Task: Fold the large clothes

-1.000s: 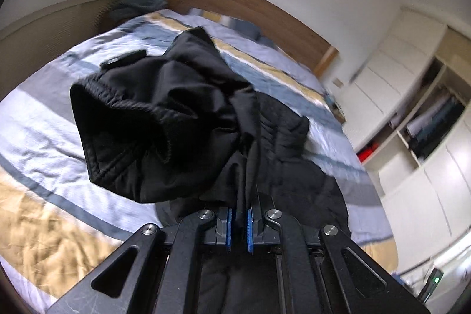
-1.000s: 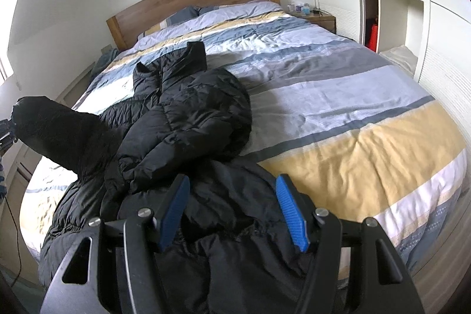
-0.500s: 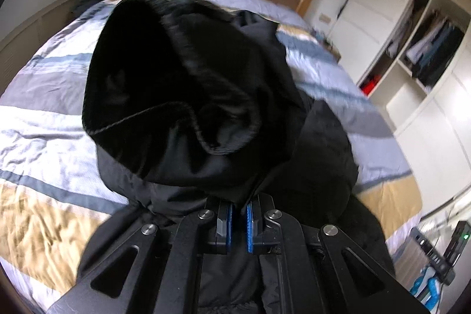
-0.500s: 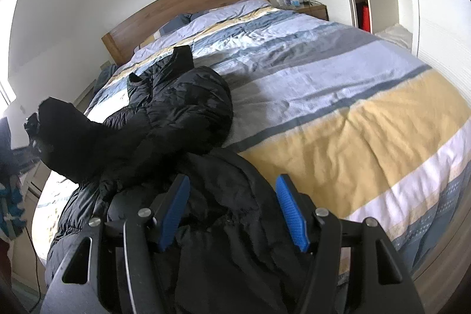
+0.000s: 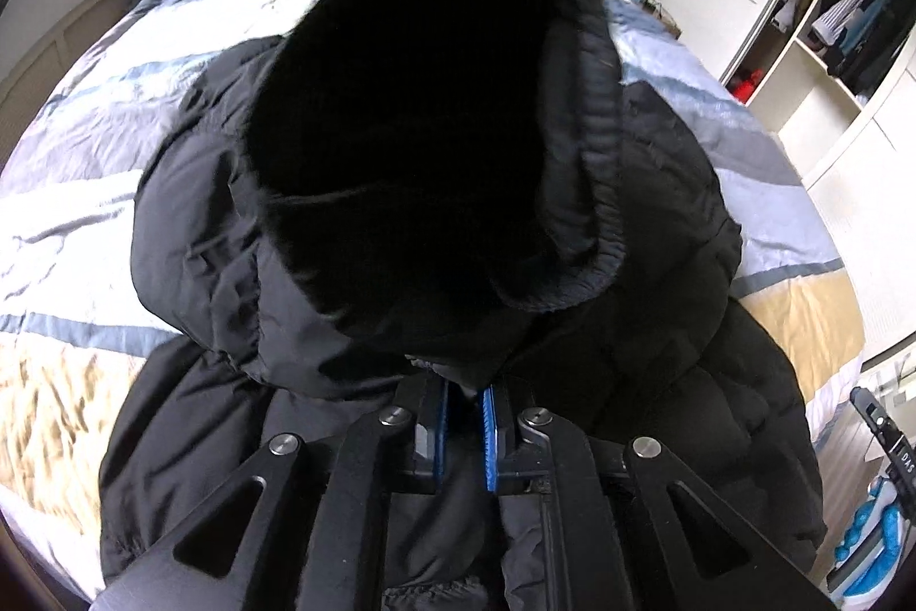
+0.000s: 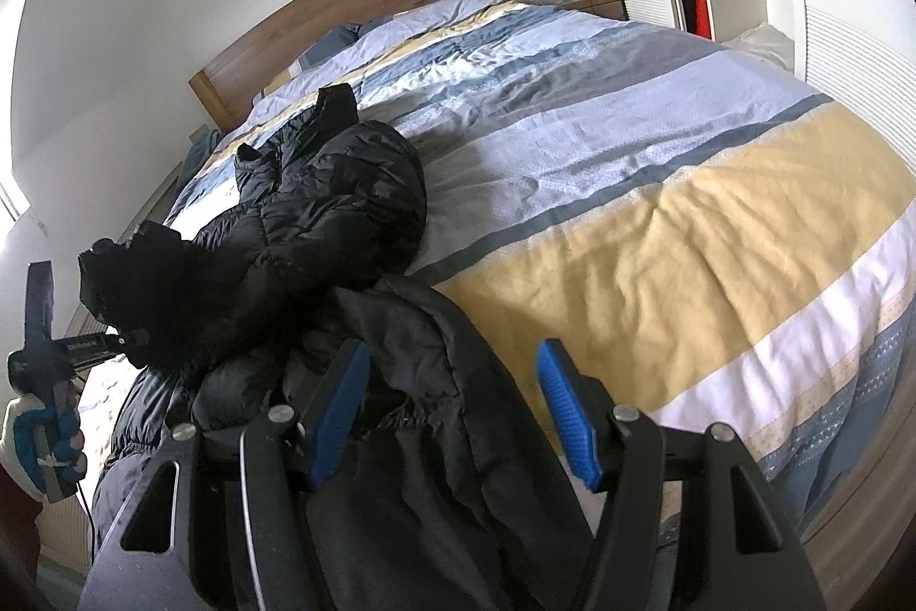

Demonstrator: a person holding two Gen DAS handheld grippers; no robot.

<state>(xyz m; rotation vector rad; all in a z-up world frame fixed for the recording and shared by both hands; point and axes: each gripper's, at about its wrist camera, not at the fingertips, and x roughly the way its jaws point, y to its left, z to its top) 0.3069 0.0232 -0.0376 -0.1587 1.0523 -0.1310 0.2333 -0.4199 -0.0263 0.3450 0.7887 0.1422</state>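
Left jaws on sleeve [image 5: 435,141] (cuff-first) — headboard-ward.

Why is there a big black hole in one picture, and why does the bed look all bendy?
Left wrist view: the hole is the jacket sleeve's cuff, open toward the camera and too dark inside to show detail. Right wrist view: the fisheye lens curves the striped bed and headboard; daylight comes from the left, and the duvet's near right edge is blurred.

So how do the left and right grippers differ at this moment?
The left gripper has its fingers shut on the black jacket's sleeve cuff; the right gripper stands wide open, gripping nothing. The left holds its cloth raised; the right only hovers above the jacket's lower edge. Both have blue-padded fingers and point down over the striped bed.
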